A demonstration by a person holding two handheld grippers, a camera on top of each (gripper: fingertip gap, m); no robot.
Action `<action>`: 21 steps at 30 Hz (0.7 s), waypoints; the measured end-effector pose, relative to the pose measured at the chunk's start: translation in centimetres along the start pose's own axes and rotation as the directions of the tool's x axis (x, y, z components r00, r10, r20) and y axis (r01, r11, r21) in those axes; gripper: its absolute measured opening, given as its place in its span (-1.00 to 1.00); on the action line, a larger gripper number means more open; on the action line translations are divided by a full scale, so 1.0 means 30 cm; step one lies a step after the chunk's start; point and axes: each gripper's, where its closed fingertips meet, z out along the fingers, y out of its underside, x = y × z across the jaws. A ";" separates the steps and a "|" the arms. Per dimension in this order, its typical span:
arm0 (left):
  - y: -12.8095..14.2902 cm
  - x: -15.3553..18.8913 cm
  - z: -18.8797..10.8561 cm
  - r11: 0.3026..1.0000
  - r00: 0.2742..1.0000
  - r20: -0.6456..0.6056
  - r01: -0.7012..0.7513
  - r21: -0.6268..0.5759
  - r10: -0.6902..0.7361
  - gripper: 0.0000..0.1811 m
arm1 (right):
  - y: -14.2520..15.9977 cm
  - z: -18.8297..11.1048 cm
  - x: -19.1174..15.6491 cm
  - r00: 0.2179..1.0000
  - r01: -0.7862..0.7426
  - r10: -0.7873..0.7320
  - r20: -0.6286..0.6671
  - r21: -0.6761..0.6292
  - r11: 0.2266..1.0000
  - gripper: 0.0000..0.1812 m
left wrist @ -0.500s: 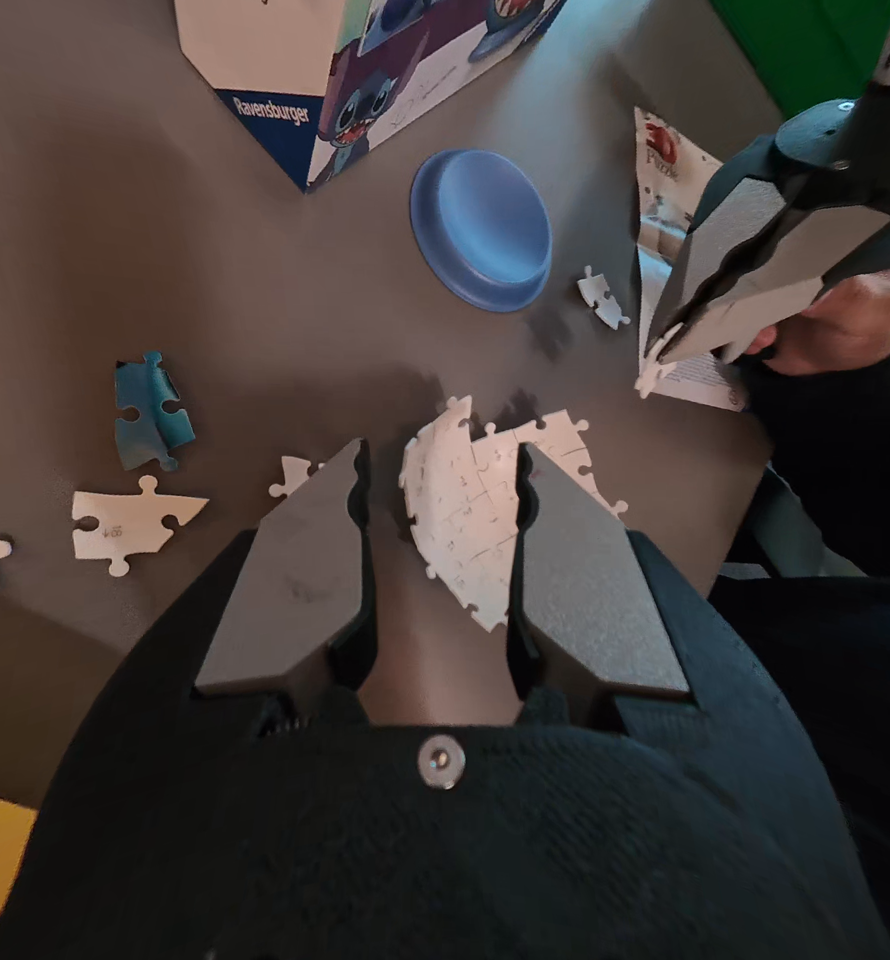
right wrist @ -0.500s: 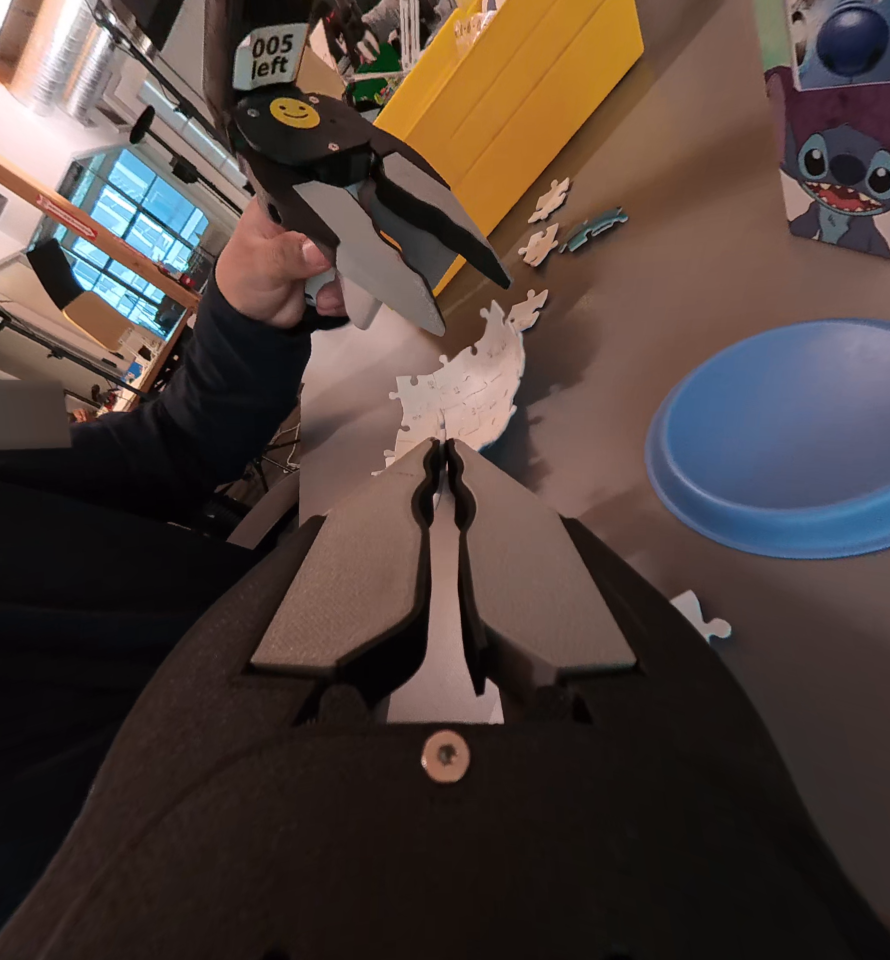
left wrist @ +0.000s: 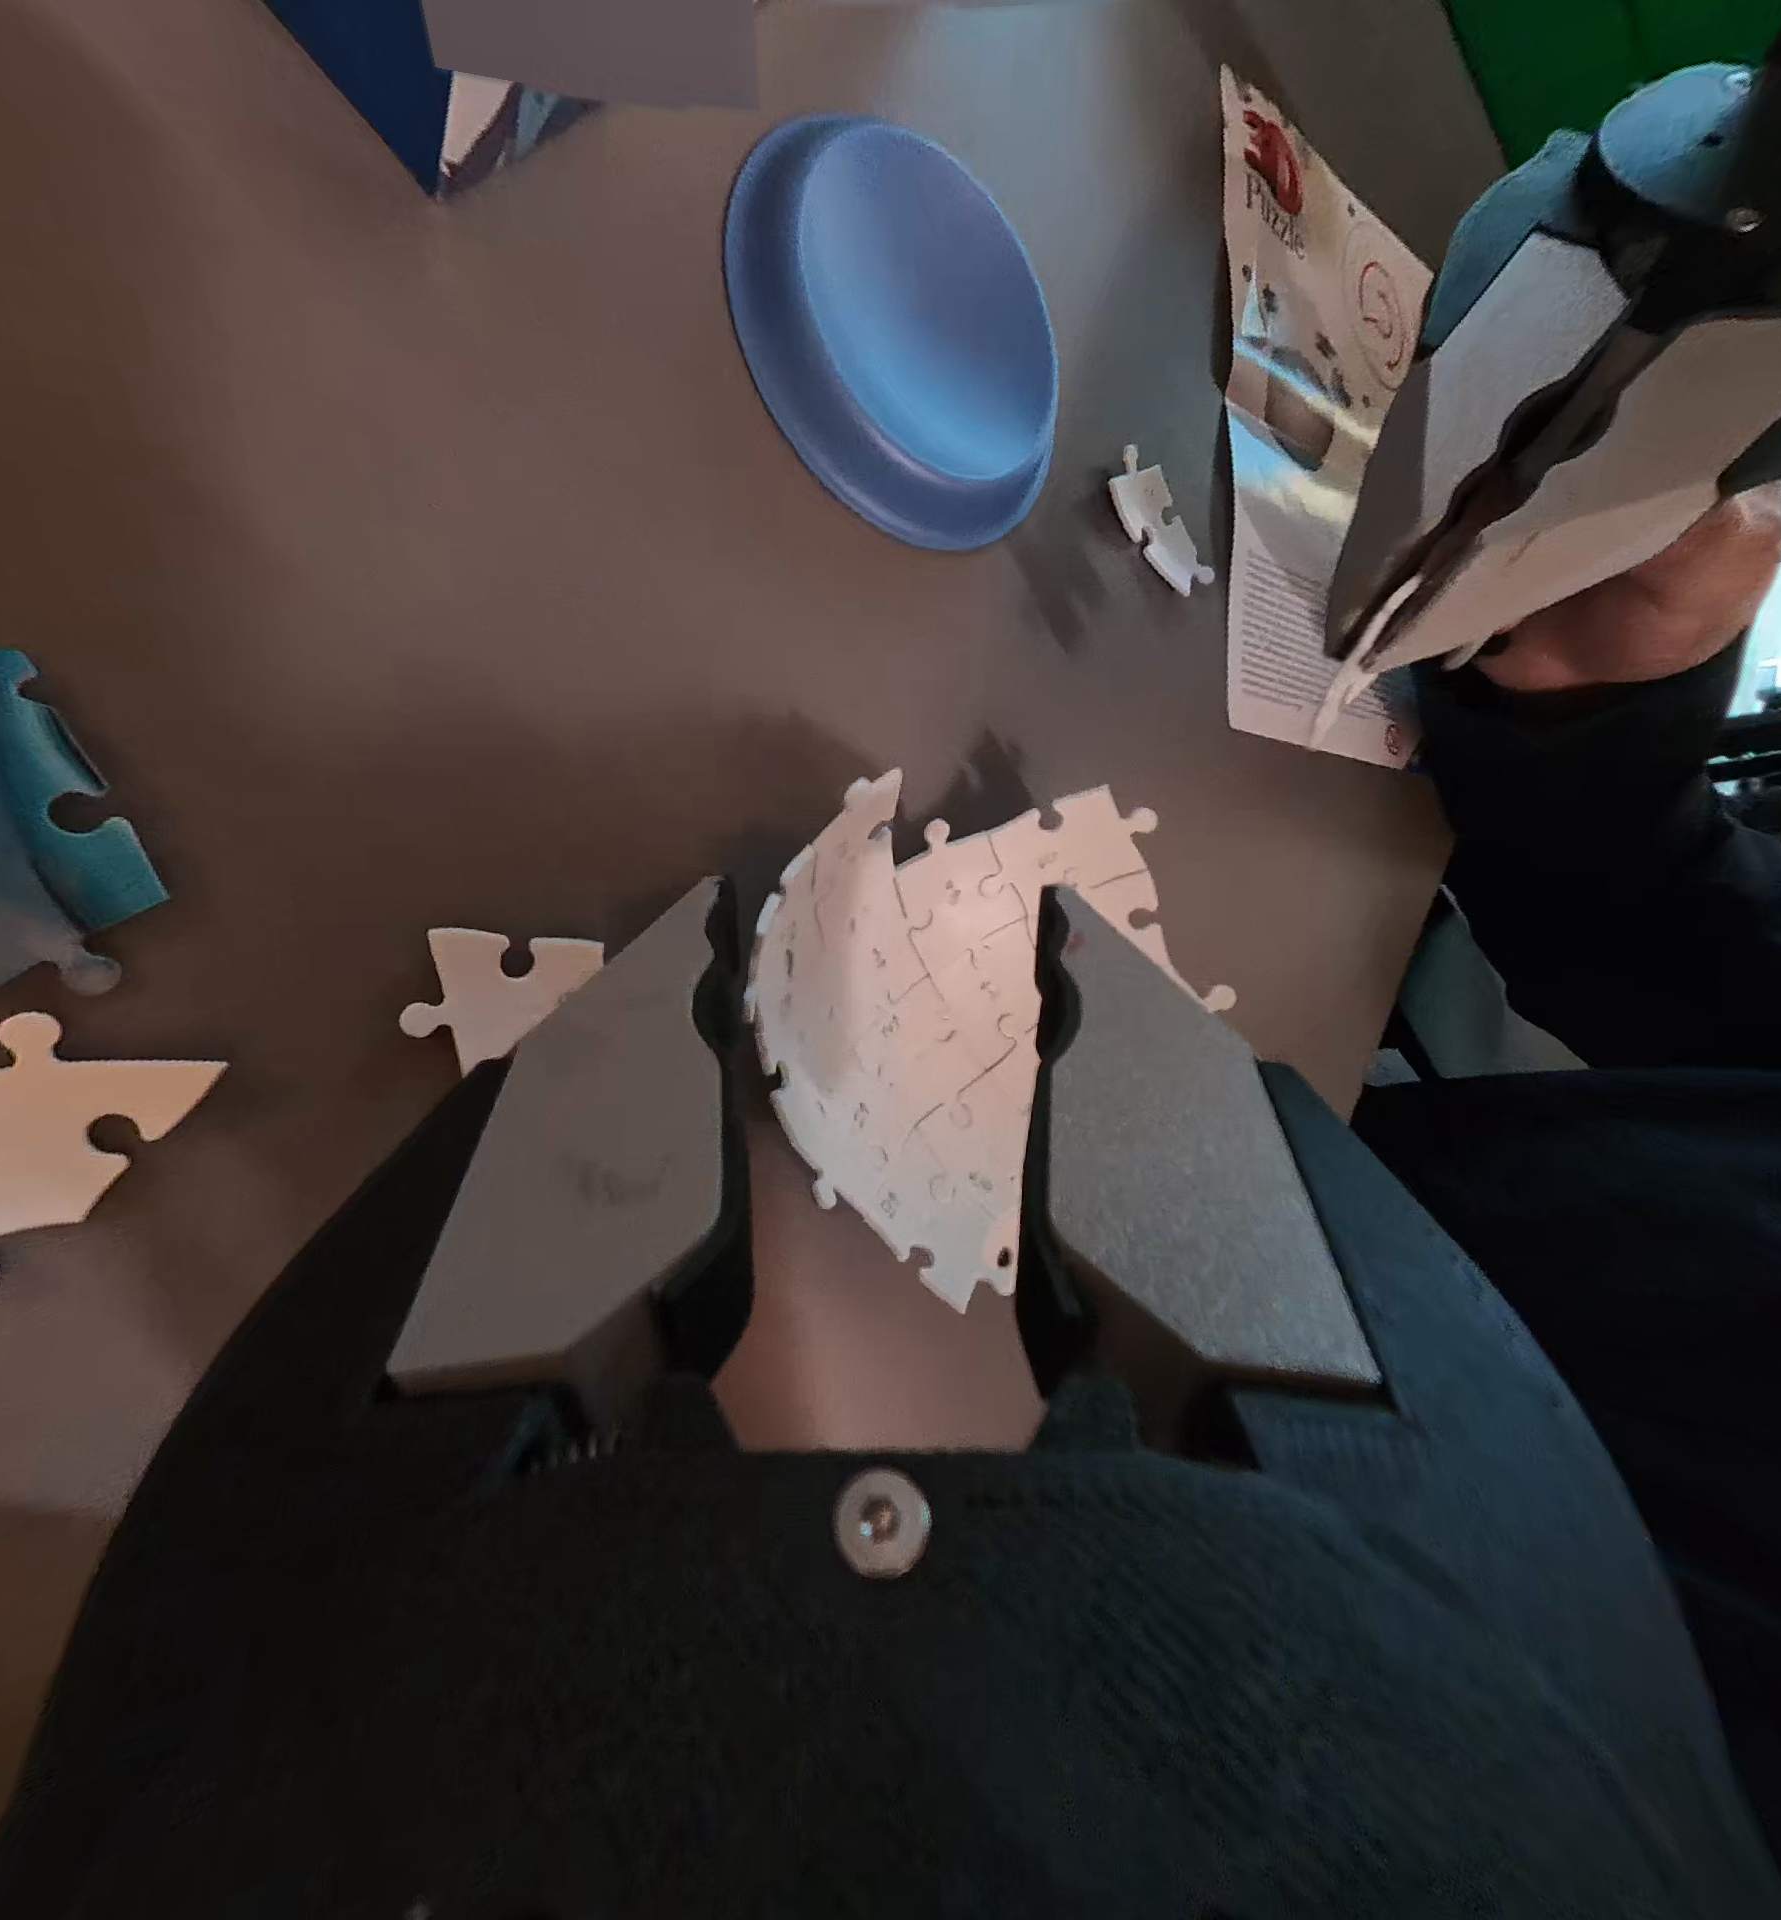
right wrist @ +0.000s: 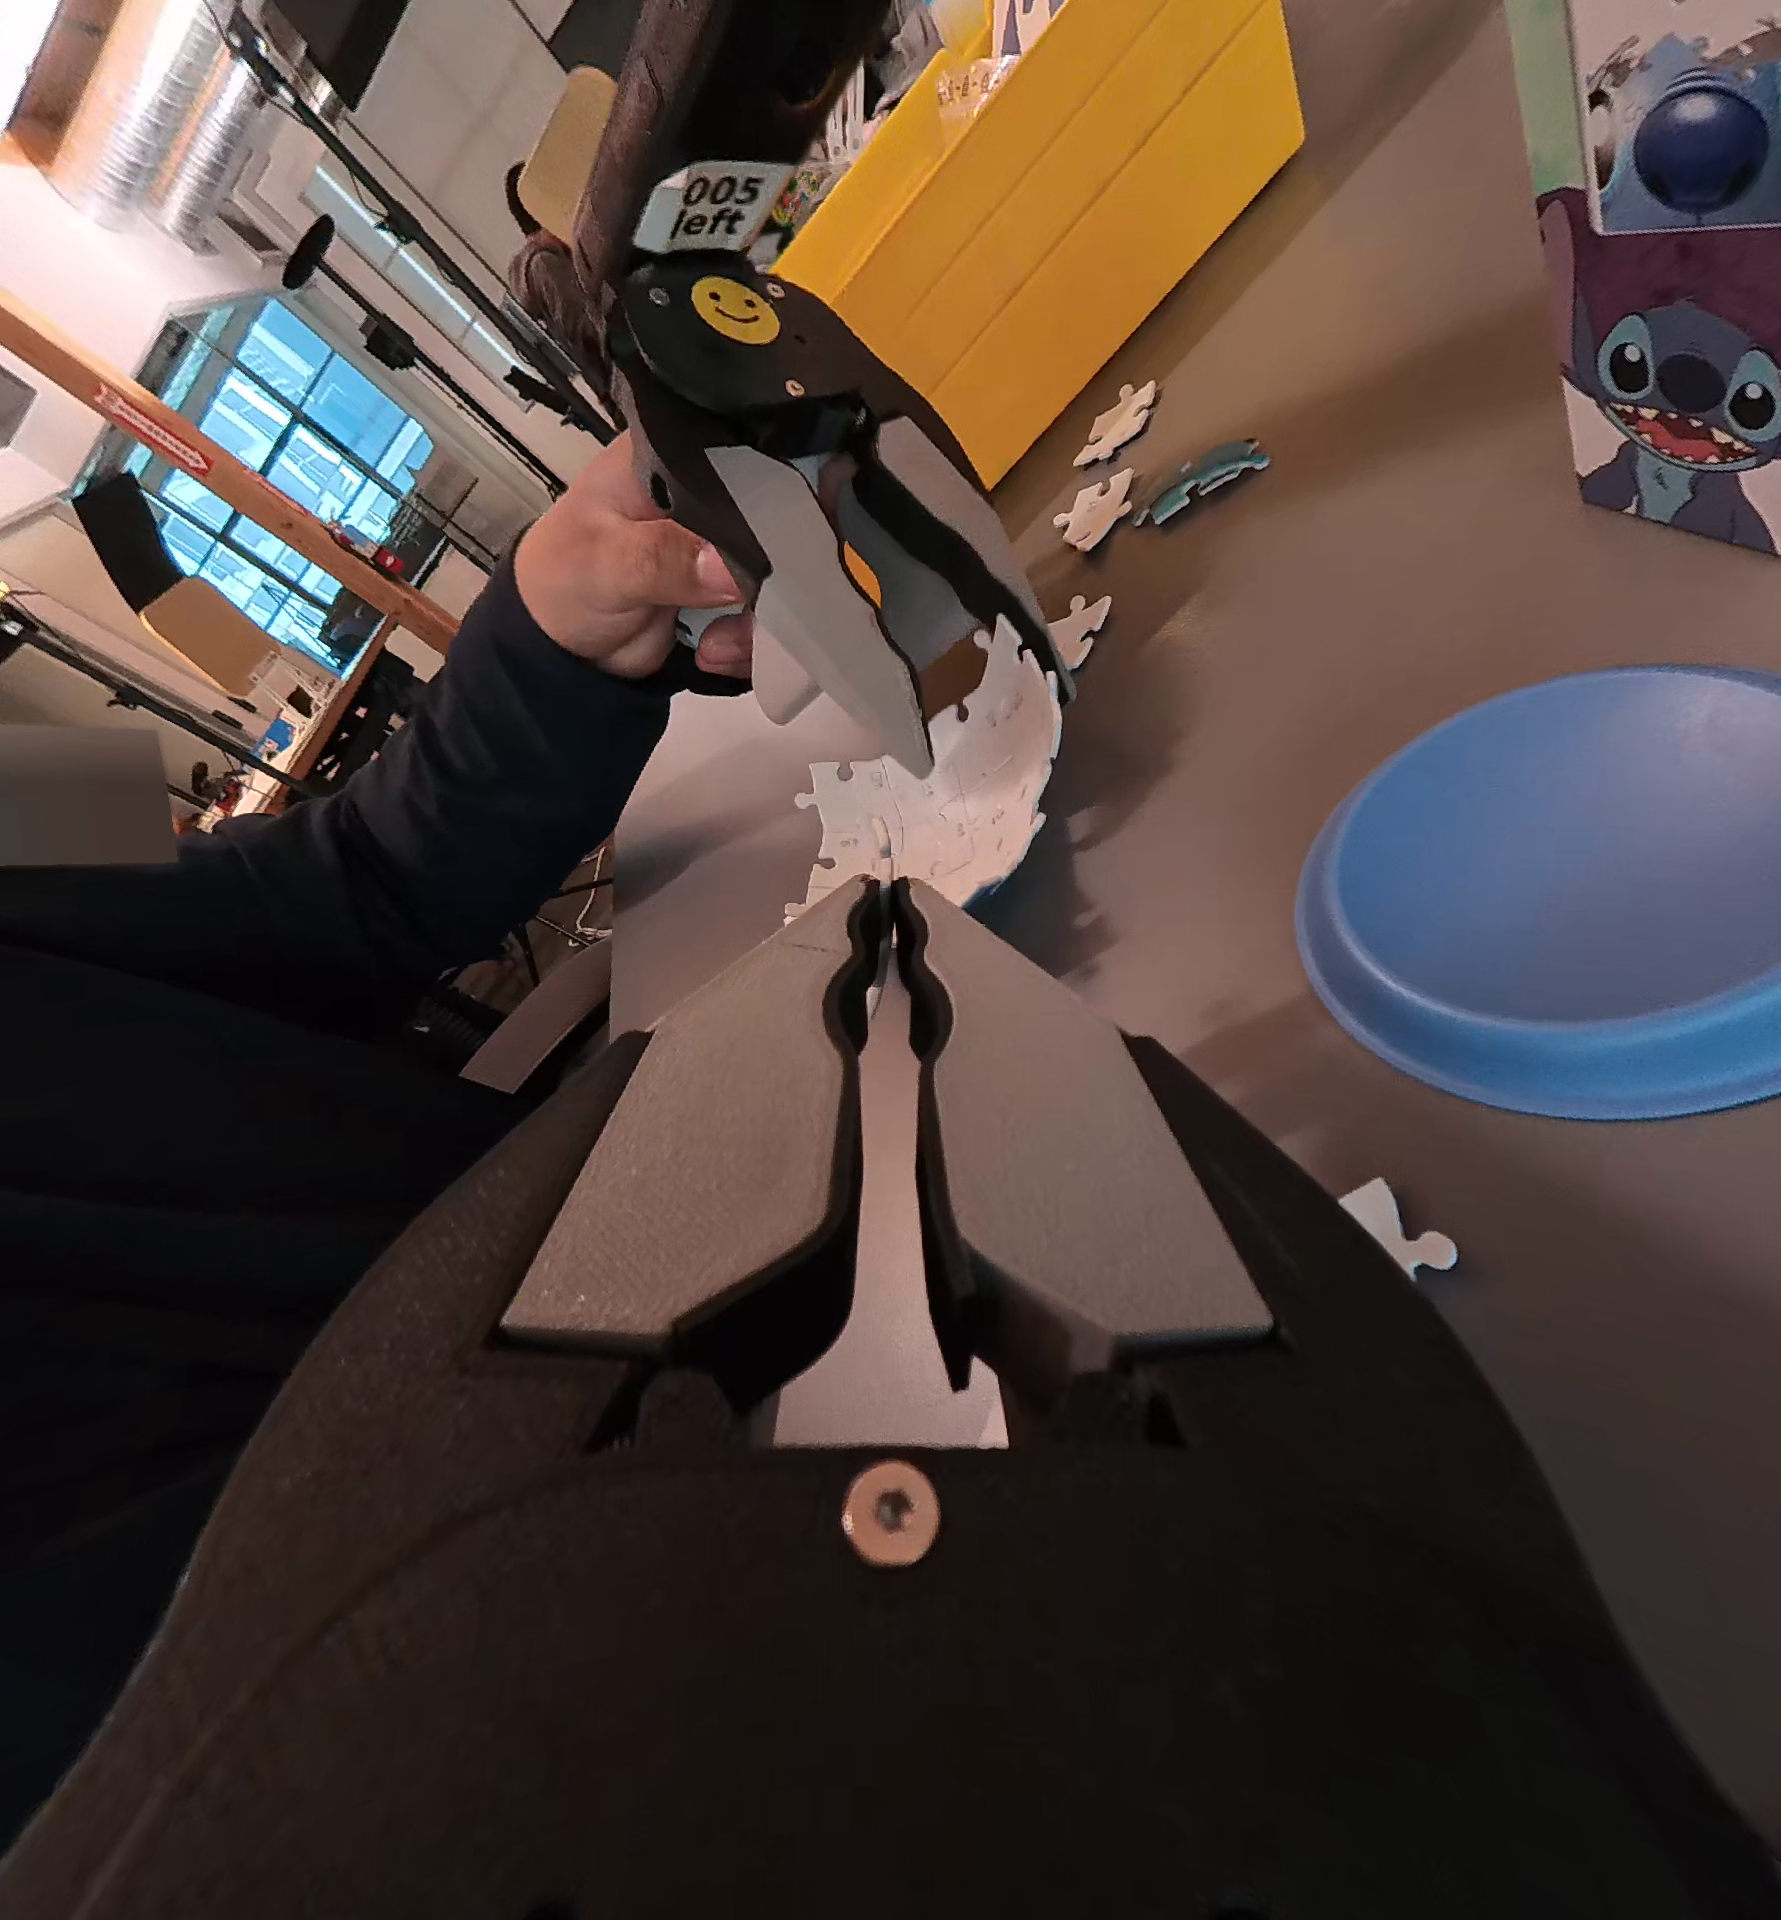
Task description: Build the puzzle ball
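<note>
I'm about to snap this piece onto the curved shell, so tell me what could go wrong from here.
1. The right claw pinches the single white piece only by its edge; it could twist or slip out.
2. The open left claw straddles the curved shell without clamping it, so pressing may shove it along the table.
3. The shell's thin joints might buckle apart.

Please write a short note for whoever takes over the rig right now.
Left tool: open, its fingers either side of the curved, partly assembled shell of white pieces, which sits on the brown table; whether a finger touches it is unclear.
Right tool: shut on a single white puzzle piece, held above the leaflet.
Nearby: blue round stand, one loose white piece beside it, more white pieces and a teal section to the left.
Done: one shell section joined.
Left: fit the held piece, then the loose ones; the ball is far from closed.
</note>
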 end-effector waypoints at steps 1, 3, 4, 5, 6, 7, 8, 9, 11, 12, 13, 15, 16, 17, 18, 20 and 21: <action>0.008 0.001 0.006 1.000 1.000 -0.009 0.002 -0.009 -0.002 -0.38 | -0.001 0.000 0.003 1.000 -0.002 0.002 -0.001 0.001 1.000 -1.00; 0.020 0.003 0.015 1.000 1.000 -0.022 0.003 -0.019 -0.003 -0.39 | -0.003 0.001 0.007 1.000 -0.004 0.004 -0.005 0.003 1.000 -1.00; 0.026 0.004 0.018 1.000 1.000 -0.027 0.002 -0.022 -0.003 -0.40 | -0.006 0.004 0.009 1.000 -0.004 0.004 -0.007 0.003 1.000 -1.00; 0.029 0.006 0.019 1.000 0.999 -0.035 0.002 -0.019 -0.002 -0.41 | -0.008 0.007 0.010 1.000 -0.002 0.002 -0.008 0.004 1.000 -1.00; 0.030 0.009 0.020 1.000 0.999 -0.043 0.003 -0.015 -0.004 -0.42 | -0.010 0.012 0.010 1.000 0.000 0.000 -0.009 0.003 1.000 -1.00; 0.032 0.012 0.020 1.000 0.999 -0.051 0.004 -0.011 -0.004 -0.45 | -0.011 0.017 0.010 1.000 0.003 -0.003 -0.010 -0.001 1.000 -1.00; 0.031 0.017 0.020 1.000 0.998 -0.061 0.001 -0.003 -0.002 -0.50 | -0.010 0.024 0.012 1.000 0.005 -0.005 -0.012 -0.006 1.000 -1.00; 0.029 0.021 0.020 1.000 0.998 -0.070 0.000 0.007 0.000 -0.56 | -0.008 0.031 0.013 1.000 0.006 -0.006 -0.014 -0.013 1.000 -1.00; 0.031 0.028 0.025 1.000 0.996 -0.084 0.001 0.018 0.001 -0.63 | -0.003 0.045 0.020 1.000 0.006 -0.006 -0.020 -0.029 1.000 -1.00; 0.038 0.032 0.031 1.000 0.996 -0.090 0.000 0.015 0.001 -0.63 | -0.002 0.052 0.025 1.000 0.006 -0.007 -0.024 -0.033 0.999 -1.00; 0.045 0.034 0.039 1.000 0.996 -0.094 -0.002 0.009 0.003 -0.64 | -0.003 0.058 0.030 1.000 0.005 -0.006 -0.027 -0.036 0.999 -1.00; 0.052 0.037 0.052 1.000 0.995 -0.104 -0.004 0.009 0.004 -0.66 | -0.006 0.072 0.044 0.999 0.001 -0.003 -0.036 -0.042 0.999 -1.00; 0.050 0.042 0.055 1.000 0.993 -0.117 -0.003 0.018 0.005 -0.67 | -0.005 0.080 0.051 0.999 0.000 -0.002 -0.041 -0.046 0.999 -1.00; 0.046 0.045 0.058 1.000 0.992 -0.126 -0.001 0.030 0.005 -0.71 | -0.004 0.090 0.056 0.999 0.001 -0.003 -0.045 -0.053 0.999 -1.00; 0.043 0.050 0.059 0.999 0.991 -0.136 -0.002 0.043 0.008 -0.77 | 0.000 0.100 0.060 0.999 0.001 -0.004 -0.048 -0.062 0.998 -1.00; 0.039 0.056 0.060 0.998 0.989 -0.150 -0.003 0.066 0.013 -0.92 | 0.011 0.122 0.063 0.999 0.005 -0.009 -0.049 -0.081 0.997 -1.00; 0.040 0.059 0.062 0.997 0.988 -0.155 0.001 0.073 0.011 -0.94 | 0.017 0.131 0.065 0.998 0.009 -0.014 -0.053 -0.091 0.996 -1.00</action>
